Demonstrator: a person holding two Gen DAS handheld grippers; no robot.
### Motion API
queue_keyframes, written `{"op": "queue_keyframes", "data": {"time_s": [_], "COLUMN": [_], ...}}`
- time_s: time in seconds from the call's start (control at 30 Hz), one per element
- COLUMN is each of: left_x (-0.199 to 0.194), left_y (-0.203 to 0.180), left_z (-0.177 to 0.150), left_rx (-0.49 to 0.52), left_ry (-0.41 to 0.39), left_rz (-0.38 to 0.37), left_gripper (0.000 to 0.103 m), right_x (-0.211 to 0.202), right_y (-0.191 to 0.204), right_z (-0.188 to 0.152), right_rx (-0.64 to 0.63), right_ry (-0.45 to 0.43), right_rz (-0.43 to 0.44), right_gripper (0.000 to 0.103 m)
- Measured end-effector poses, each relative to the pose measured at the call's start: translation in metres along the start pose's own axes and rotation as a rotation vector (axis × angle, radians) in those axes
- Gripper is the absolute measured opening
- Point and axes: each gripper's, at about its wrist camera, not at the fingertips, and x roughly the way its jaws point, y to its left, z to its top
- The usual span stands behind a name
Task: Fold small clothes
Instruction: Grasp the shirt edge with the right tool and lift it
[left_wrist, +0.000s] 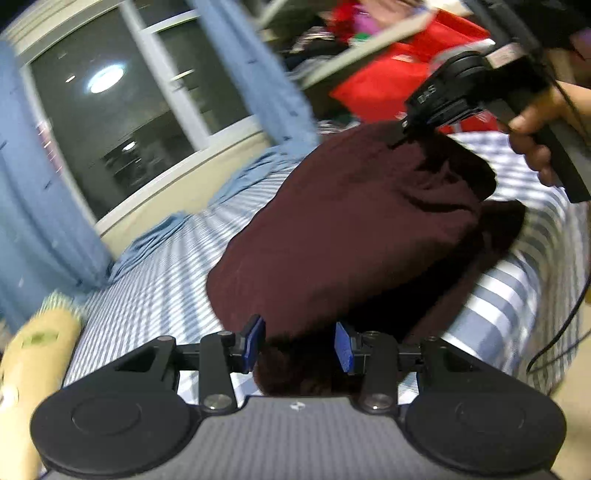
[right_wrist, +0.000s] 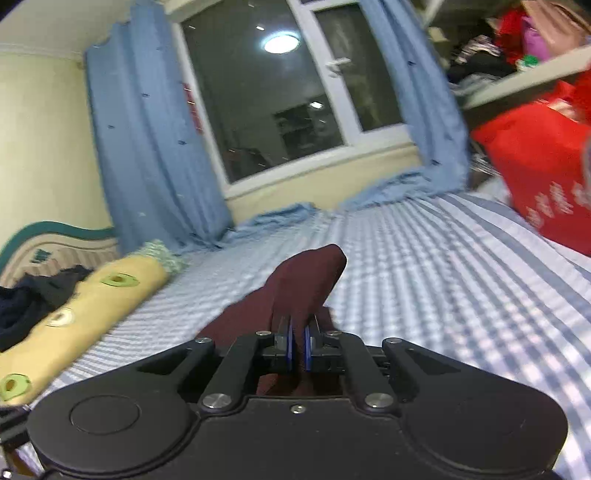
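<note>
My right gripper (right_wrist: 297, 349) pinches the cloth (left_wrist: 351, 229) tight. My left gripper (left_wrist: 299, 345) is open around its edge. I am mid-fold. Next I should close left.

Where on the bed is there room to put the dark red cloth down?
Bare striped sheet lies between the maroon garment and the red bag. It's crowded by the avocado-print pillow and dark clothes.

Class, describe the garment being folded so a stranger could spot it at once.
Find the bed with the blue-and-white striped sheet below the window. On it lies a dark maroon garment, one end pinched by the right gripper. It is the only plain dark-red cloth there.
</note>
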Motion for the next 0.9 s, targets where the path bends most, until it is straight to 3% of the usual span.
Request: {"op": "queue_keyframes", "data": {"time_s": [0.17,0.43,0.6,0.73,0.83,0.9], "left_x": [0.012,0.015,-0.004,-0.019,-0.017,-0.007], "left_y": [-0.012,-0.004,0.028,0.059,0.081,0.094], "left_z": [0.007,-0.002,0.003,0.001,-0.003,-0.003], "left_rx": [0.025,-0.071,-0.250,-0.463,-0.609,-0.702], "left_ry": [0.047,0.061,0.039,0.001,-0.004,0.033], "left_rz": [-0.046,-0.085,-0.165,-0.242,-0.217,-0.162], "left_gripper": [0.045,0.048,0.053,0.068,0.085,0.088], "right_x": [0.009,0.037,0.035,0.035,0.036,0.038], "right_y": [-0.028,-0.030,-0.025,-0.021,-0.021,-0.023], "right_z": [-0.019,-0.041,-0.042,-0.035,-0.034,-0.036], "right_rx": [0.045,0.008,-0.048,-0.079,-0.084,-0.066], "right_ry": [0.047,0.108,0.103,0.098,0.096,0.102], "right_rz": [-0.072,-0.144,-0.152,-0.147,-0.149,-0.151], "right_gripper": [0.005,0.007,0.008,0.007,0.007,0.008]}}
